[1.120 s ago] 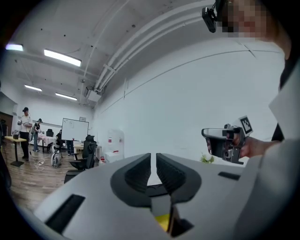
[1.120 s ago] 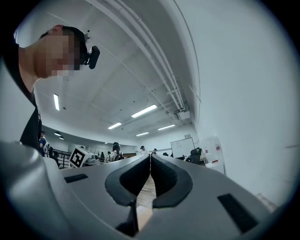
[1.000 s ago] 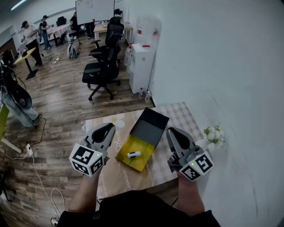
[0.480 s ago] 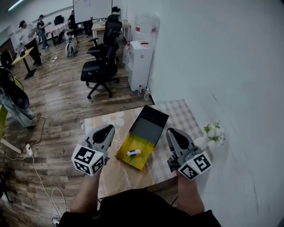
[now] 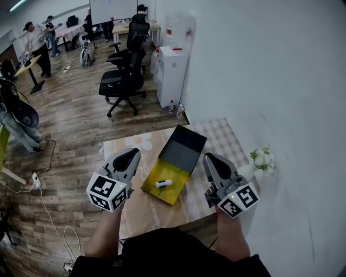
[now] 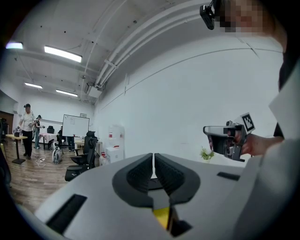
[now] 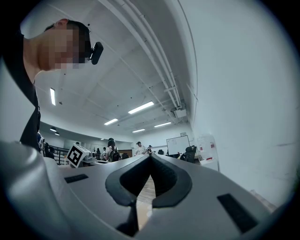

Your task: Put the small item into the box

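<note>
Here's the bench (image 5: 148, 213), pushed up against the white wall and covered edge to edge by a cloth (image 5: 221, 142): tan with a daisy print on the left, checked on the right. Sitting on it, right in the middle, an open box (image 5: 179, 161), yellow tray nearest, dark lid flipped back. At the right edge, a little pot of white flowers (image 5: 261, 159).

On my table (image 5: 141, 216): checked cloth (image 5: 221, 142), white flowers (image 5: 261, 160) at its right edge. Beyond, I see black office chairs (image 5: 121, 81), a water dispenser (image 5: 172, 76), a whiteboard (image 5: 112, 11), people (image 5: 38, 40) standing far back.
</note>
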`<state>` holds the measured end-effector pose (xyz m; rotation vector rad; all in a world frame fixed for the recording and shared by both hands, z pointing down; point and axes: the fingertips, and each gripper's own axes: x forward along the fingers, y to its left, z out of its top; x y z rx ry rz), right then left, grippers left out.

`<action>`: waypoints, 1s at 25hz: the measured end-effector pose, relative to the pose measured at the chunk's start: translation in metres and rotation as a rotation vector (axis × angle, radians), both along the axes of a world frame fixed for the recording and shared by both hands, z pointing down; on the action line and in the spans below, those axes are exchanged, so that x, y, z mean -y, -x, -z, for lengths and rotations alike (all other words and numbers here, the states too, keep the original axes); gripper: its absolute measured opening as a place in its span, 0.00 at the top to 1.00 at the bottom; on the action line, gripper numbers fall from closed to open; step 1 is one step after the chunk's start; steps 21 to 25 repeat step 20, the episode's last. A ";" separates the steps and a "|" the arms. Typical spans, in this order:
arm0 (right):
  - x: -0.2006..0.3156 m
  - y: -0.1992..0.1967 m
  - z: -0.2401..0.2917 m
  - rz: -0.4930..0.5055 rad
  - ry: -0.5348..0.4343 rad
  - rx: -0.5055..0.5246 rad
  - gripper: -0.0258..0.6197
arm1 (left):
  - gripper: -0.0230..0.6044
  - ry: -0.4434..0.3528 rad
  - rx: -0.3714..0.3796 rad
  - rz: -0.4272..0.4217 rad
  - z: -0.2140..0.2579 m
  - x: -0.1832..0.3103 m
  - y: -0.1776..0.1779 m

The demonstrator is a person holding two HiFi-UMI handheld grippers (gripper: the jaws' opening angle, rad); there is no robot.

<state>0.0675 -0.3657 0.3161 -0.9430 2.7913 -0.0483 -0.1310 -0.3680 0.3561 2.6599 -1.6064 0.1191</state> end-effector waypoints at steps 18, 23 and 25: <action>0.000 0.000 -0.005 0.010 0.009 -0.009 0.91 | 0.93 0.016 0.007 -0.013 -0.006 0.000 -0.008; 0.000 -0.001 -0.006 0.011 0.010 -0.010 0.91 | 0.93 0.018 0.009 -0.013 -0.006 0.000 -0.009; 0.000 -0.001 -0.006 0.011 0.010 -0.010 0.91 | 0.93 0.018 0.009 -0.013 -0.006 0.000 -0.009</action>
